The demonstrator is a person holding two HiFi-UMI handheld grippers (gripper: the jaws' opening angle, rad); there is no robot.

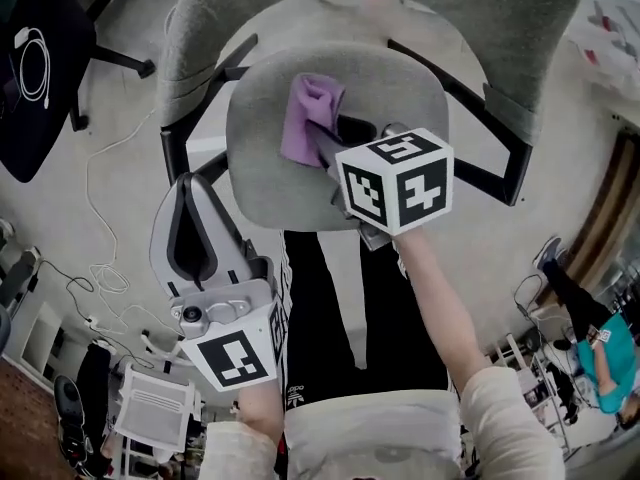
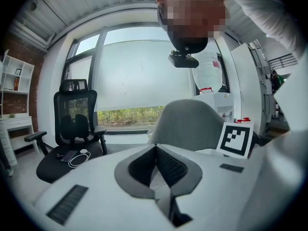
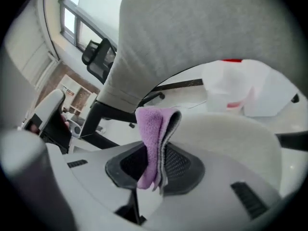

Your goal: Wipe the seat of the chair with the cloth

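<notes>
The right gripper (image 3: 154,150) clamps the folded purple cloth (image 3: 150,129), which stands beyond its tips over the seat (image 1: 265,183); hard rubbing could drag it free. The left gripper (image 2: 156,152) is closed, empty.

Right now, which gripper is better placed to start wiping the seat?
Right. The right gripper is shut on the purple cloth and sits over the grey seat. The left gripper is shut with nothing in it, off to the seat's left side.
</notes>
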